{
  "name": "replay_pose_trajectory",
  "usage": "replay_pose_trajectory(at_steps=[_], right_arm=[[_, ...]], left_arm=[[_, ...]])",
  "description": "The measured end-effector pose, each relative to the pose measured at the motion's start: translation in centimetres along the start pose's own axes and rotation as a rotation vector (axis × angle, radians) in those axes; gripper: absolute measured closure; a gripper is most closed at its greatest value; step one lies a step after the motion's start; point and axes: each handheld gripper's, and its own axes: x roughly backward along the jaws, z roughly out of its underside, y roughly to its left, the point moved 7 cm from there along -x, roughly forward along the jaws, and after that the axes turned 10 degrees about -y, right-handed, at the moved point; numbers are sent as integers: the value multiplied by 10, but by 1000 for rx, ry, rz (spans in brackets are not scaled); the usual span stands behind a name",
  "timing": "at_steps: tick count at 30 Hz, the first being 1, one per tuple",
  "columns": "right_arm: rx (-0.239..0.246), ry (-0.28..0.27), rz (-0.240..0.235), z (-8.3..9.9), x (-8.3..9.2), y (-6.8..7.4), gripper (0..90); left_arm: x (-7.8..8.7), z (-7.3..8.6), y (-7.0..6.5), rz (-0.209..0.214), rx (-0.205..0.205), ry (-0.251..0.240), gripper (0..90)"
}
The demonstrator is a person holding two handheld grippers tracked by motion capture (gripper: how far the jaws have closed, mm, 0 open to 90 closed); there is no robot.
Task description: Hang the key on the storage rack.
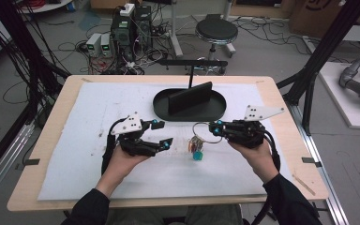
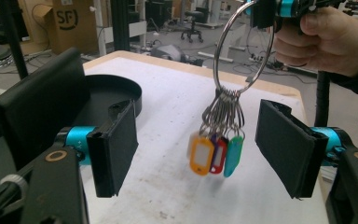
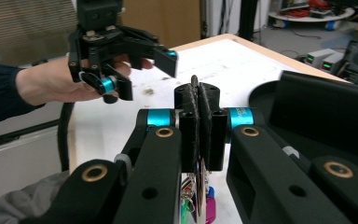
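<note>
A large metal key ring (image 1: 198, 127) carries several coloured tags (image 1: 197, 151) that dangle just above the white mat. My right gripper (image 1: 213, 128) is shut on the ring's right side and holds it up. In the left gripper view the ring (image 2: 242, 46) hangs from that gripper (image 2: 265, 11), and the orange, red and teal tags (image 2: 214, 154) sit between my open left gripper (image 2: 200, 151), touching neither pad. In the high view the left gripper (image 1: 163, 133) stands open just left of the tags. In the right gripper view my right gripper (image 3: 198, 100) pinches the ring's edge (image 3: 194, 81).
A black oval tray (image 1: 164, 110) with an upright black slab stands behind the grippers at mid-table. A white mat (image 1: 98, 164) covers the wooden tabletop. Beyond the far edge are a stool (image 1: 216, 30), electronics boxes (image 1: 126, 28) and cables on the floor.
</note>
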Motion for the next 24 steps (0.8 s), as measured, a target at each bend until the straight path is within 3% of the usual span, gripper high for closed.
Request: replay_pose_trajectory(at_steps=[5,10,19,24], right_arm=[[8,8,-41,0,-8,11,876],[15,22,-73,2,-14,20,876],[20,33,-124,4,-22,32,876],[25,42,-157,6,-26,38,876]], left_arm=[[-4,-3,-6,19,-2,-12,280],[-10,-5,-16,65,-9,-16,292],[-15,-7,-26,124,-15,-12,368],[-17,-6,-32,156,-25,-1,459]])
